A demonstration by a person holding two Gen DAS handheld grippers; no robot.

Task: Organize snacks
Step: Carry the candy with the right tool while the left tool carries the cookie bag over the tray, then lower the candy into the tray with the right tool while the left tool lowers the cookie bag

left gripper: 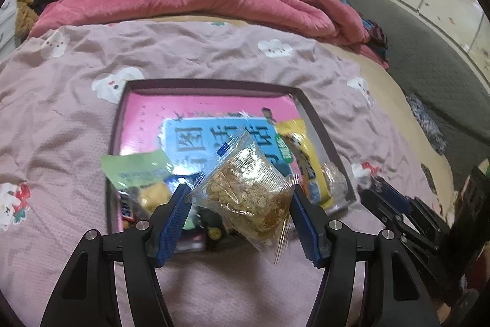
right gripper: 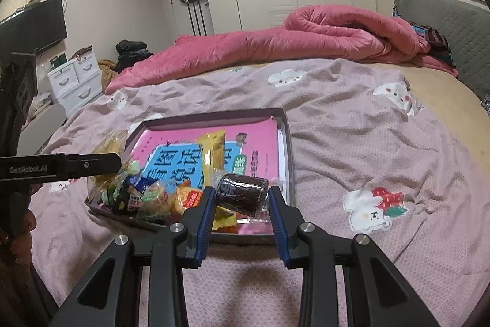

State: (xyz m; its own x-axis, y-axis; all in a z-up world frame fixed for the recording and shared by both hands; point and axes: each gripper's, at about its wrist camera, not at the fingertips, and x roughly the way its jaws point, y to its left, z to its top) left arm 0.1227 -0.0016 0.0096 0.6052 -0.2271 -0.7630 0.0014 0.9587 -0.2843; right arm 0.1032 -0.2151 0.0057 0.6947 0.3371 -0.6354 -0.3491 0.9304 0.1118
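left claw (left gripper: 240, 199) grips the clear crispy snack packet (left gripper: 248, 195), right claw (right gripper: 241, 198) the dark roll (right gripper: 242, 194); lower each into bare tray (right gripper: 284, 124) space before releasing

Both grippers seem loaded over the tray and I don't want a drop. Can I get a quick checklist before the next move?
1. Left gripper shut on clear-wrapped crispy snack: ok.
2. Right gripper shut on dark wrapped roll: ok.
3. Grip firmness on the loose wrappers: cannot tell.
4. Tray flat on the bedspread: ok.
5. Bare room at the tray's far end: ok.
6. Near end free of piled snacks: not ok.
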